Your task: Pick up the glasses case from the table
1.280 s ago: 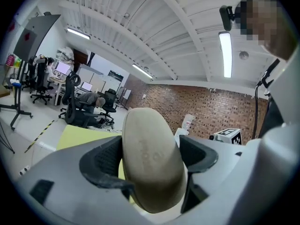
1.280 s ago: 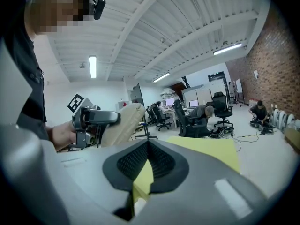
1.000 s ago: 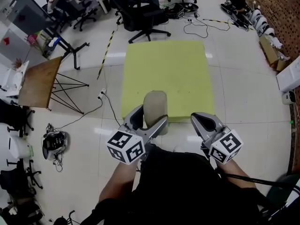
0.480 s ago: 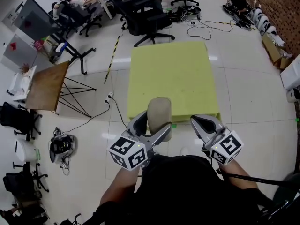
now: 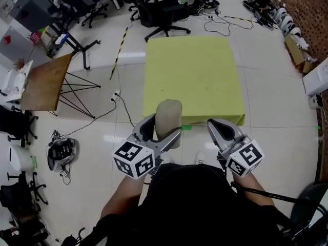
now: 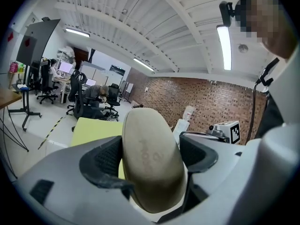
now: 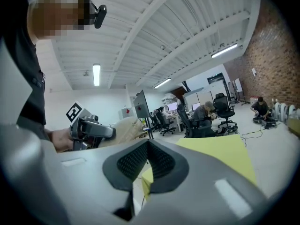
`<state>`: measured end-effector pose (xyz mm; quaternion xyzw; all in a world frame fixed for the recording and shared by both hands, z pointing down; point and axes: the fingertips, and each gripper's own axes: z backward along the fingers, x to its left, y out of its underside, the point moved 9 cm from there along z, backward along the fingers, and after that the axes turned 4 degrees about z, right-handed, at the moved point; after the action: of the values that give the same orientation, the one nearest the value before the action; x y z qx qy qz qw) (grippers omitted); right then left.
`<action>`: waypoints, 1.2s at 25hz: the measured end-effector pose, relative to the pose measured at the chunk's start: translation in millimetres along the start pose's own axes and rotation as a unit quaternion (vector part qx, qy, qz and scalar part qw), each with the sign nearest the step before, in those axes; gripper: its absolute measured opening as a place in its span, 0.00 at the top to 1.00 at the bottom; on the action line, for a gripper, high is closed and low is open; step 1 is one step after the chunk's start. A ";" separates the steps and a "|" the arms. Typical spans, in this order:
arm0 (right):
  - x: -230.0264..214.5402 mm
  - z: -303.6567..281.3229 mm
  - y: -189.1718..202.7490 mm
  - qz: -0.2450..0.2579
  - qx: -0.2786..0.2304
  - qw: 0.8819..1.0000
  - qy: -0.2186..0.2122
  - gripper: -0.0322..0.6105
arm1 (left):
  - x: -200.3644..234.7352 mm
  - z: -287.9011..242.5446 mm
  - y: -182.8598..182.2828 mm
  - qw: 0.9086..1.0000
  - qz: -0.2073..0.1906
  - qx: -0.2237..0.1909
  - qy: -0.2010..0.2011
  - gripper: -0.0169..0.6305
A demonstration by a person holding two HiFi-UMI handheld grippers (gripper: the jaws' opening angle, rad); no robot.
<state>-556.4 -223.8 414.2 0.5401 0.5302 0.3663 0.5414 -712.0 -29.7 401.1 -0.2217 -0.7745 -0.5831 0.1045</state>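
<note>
Little has changed in the last second: the left gripper point(image 5: 163, 128) still has its fingers spread wide around the glasses case point(image 5: 168, 114), held clear of the yellow surface point(image 5: 195, 70) ahead of them. The right gripper point(image 5: 222, 129) fingers are pressed together, empty. The pickup looks done.

A: Floor?
B: White glossy tiles point(image 5: 266, 101), with glare patches. Striped tape point(image 5: 120, 50) at 11 o'clock, loose cables point(image 5: 220, 27) at 1.
A: Walls?
B: From the head view, a brick wall point(image 5: 307, 4) between 1 and 2. The left gripper view shows brick across the far end of the room.
A: Furniture?
B: A square yellow-green table point(image 5: 192, 76) at 12. Black chairs point(image 5: 159, 14) are beyond it, also at 12. A wooden top point(image 5: 43, 83) on thin black legs sits near 9.
A: Light?
B: White beamed ceiling point(image 6: 154, 27), with a long tube light point(image 6: 224, 41) lit at 1 in the left gripper view.
</note>
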 end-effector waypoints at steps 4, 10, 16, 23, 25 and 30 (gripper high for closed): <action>13.3 -13.6 0.8 0.001 0.015 1.000 0.011 0.95 | 15.1 11.3 -4.9 1.000 0.006 -0.003 0.008 0.37; 21.4 -25.3 2.6 0.003 0.021 0.999 0.026 0.95 | 27.7 16.7 -7.3 1.000 0.010 -0.003 0.021 0.37; 26.1 -29.9 -0.2 0.011 0.023 0.999 0.032 0.95 | 36.0 16.2 -14.0 0.999 0.008 -0.009 0.029 0.37; 25.2 -31.0 -3.8 0.022 0.032 0.999 0.034 0.95 | 34.8 17.5 -16.5 0.999 0.007 -0.017 0.031 0.37; 25.3 -32.3 -5.0 0.023 0.032 0.999 0.031 0.95 | 33.9 18.4 -16.8 0.999 0.005 -0.018 0.029 0.37; 25.5 -35.1 -6.8 0.042 0.035 0.998 0.022 0.95 | 31.8 19.4 -16.4 1.000 -0.001 -0.019 0.023 0.37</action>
<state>-587.3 -193.3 408.1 0.5727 0.5309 0.3817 0.4944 -745.8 -7.8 394.6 -0.2097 -0.7611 -0.6024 0.1179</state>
